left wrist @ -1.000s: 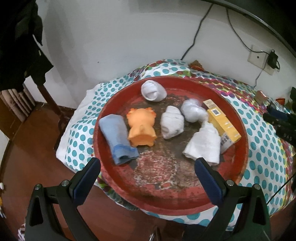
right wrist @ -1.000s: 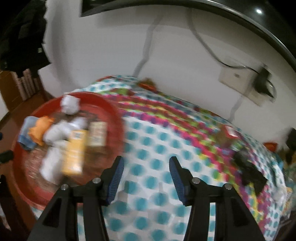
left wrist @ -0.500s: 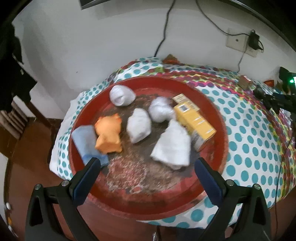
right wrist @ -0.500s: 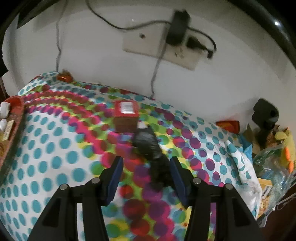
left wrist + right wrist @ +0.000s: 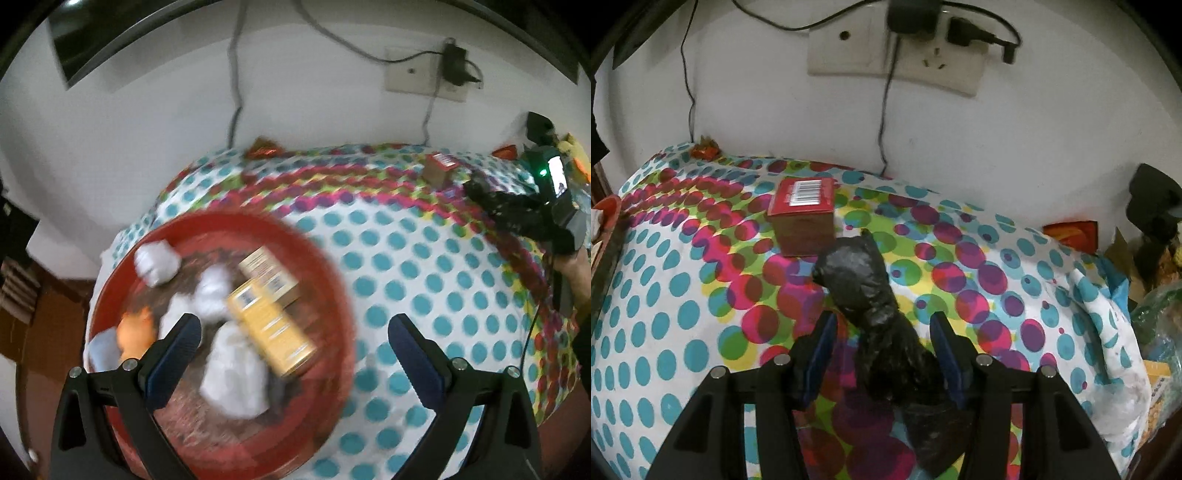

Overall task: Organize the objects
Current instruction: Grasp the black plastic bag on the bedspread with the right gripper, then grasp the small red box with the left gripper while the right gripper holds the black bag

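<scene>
In the right wrist view a crumpled black plastic bag point(image 5: 860, 284) lies on the spotted cloth point(image 5: 683, 295), just in front of a small red box point(image 5: 803, 210). My right gripper point(image 5: 882, 321) straddles the bag's near end. Its jaws are closing, and cloth still shows between the left pad and the bag. In the left wrist view my left gripper point(image 5: 294, 325) hangs open and holds nothing, above the right rim of the round red tray point(image 5: 221, 221). The tray holds a yellow box point(image 5: 269, 328), a brown box point(image 5: 269, 273), white wads point(image 5: 157, 262), an orange toy point(image 5: 135, 328) and a blue cloth point(image 5: 101, 350).
A wall socket point(image 5: 894, 48) with plugs and cables sits above the bed's far edge. Bags and clutter point(image 5: 1156, 295) crowd the right side. An orange wrapper point(image 5: 705, 149) lies by the wall. A hand point(image 5: 580, 273) shows at the right of the left wrist view.
My right gripper swung right, away from the tray, and dropped around the black bag, jaws narrowing. My left gripper slid right; the tray now sits left in its view.
</scene>
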`<action>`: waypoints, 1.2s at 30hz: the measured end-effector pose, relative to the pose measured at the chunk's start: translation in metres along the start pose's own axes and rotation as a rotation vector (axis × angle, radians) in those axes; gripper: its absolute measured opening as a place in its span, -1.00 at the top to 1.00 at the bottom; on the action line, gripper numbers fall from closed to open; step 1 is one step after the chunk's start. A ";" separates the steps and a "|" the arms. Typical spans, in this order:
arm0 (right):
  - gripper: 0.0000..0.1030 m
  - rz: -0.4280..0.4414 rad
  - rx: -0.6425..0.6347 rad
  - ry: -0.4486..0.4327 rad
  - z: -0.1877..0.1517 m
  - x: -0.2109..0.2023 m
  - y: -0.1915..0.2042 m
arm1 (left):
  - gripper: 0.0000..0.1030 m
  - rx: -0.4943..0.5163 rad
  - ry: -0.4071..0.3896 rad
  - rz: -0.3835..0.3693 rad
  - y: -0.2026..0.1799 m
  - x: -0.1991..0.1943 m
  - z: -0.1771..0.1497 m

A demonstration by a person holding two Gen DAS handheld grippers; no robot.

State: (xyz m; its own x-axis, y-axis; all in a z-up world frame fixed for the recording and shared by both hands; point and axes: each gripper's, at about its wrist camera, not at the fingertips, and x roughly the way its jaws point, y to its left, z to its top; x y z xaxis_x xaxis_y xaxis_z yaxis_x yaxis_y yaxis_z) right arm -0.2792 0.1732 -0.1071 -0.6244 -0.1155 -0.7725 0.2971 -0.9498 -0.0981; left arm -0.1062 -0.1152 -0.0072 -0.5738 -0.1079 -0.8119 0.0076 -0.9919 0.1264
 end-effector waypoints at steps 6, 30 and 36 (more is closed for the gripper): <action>0.50 0.018 0.057 -0.015 -0.014 -0.007 -0.013 | -0.96 0.002 0.011 -0.133 -0.051 0.028 0.030; 0.47 0.054 0.098 0.005 -0.065 -0.044 -0.021 | -0.99 -0.123 0.013 -0.234 -0.190 0.160 0.160; 0.47 0.063 0.106 0.004 -0.066 -0.044 -0.020 | -0.99 -0.148 0.059 -0.209 -0.193 0.183 0.174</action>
State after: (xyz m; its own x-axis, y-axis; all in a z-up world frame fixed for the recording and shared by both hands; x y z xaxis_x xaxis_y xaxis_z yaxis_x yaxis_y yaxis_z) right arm -0.2103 0.2165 -0.1122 -0.6042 -0.1749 -0.7774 0.2576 -0.9661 0.0171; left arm -0.3552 0.0685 -0.0812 -0.5269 0.1010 -0.8439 0.0159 -0.9916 -0.1287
